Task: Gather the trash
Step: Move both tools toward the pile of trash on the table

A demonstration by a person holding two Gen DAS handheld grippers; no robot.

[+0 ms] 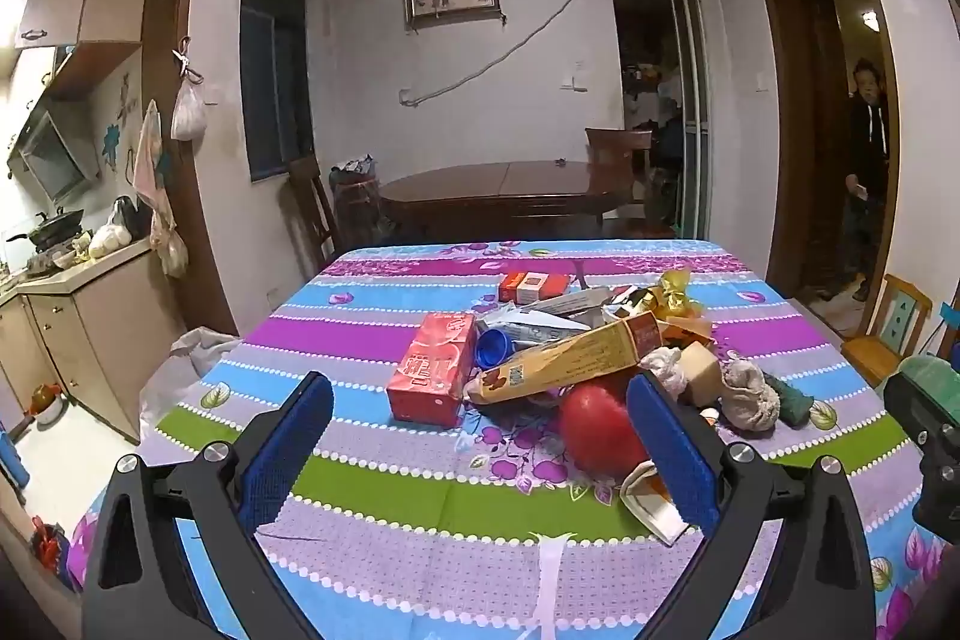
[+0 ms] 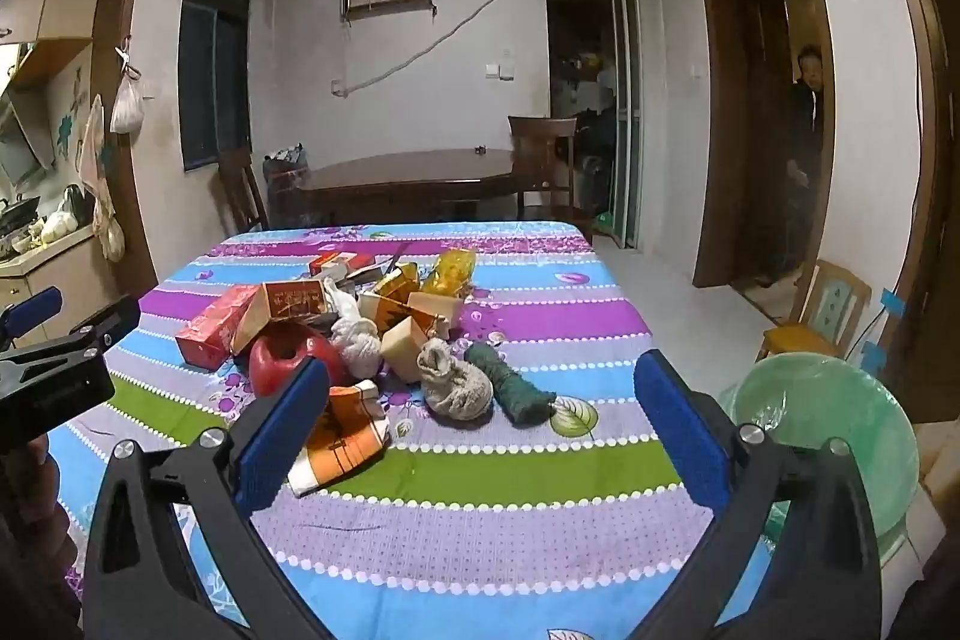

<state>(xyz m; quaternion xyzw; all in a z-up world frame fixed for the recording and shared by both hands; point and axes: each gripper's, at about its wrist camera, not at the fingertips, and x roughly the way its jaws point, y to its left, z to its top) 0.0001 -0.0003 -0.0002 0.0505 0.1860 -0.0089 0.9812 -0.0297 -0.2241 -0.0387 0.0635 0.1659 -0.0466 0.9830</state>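
While both claws gape empty, trash heaps mid-table
Left gripper (image 1: 480, 400) and right gripper (image 2: 480, 388) released; red cardboard box (image 1: 431, 370) toward striped tablecloth's (image 1: 420, 508) left edge.

Both my grippers sit side by side, tilted a little downward. My left gripper (image 1: 480, 391) has its jaws spread wide, with nothing pinched; its blue pads (image 1: 288, 445) face each other across a broad gap. My right gripper (image 2: 480, 376) is likewise spread to full width, pads (image 2: 681, 427) bare, gripping nothing. In the right wrist view my left gripper's black frame shows at the left edge, with part of my hand (image 2: 36, 472) below it.
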